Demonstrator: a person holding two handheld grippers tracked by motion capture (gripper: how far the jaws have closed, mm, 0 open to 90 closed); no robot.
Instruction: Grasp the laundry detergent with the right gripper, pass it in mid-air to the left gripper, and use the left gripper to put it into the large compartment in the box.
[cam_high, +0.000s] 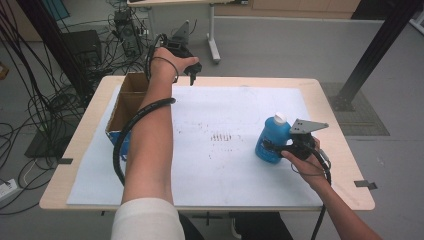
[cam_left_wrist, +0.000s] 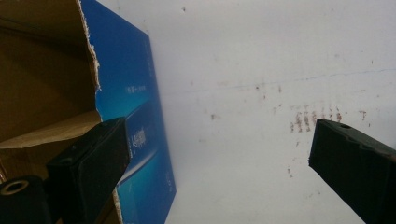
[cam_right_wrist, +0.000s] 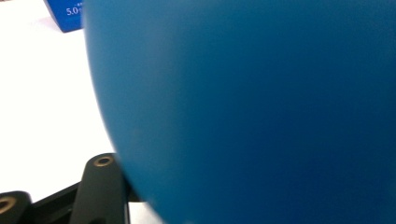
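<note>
1. There is one blue bottle (cam_high: 271, 139) and one open cardboard box (cam_high: 129, 100) on the desk (cam_high: 330, 107).
2. The bottle is deep blue with a white cap and stands upright at the right side of the desk.
3. The right claw (cam_high: 274, 147) pinches the bottle at its body.
4. The left claw (cam_high: 192, 75) is spread wide and holds nothing, near the box.

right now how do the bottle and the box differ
The bottle stands upright at the table's right, capped in white; the box sits at the left edge, open-topped with a torn rim. The bottle is rounded, the box square-sided with a brown cardboard inside. The right gripper is shut on the bottle; the left gripper, jaws open, touches nothing. Both are blue outside.
</note>
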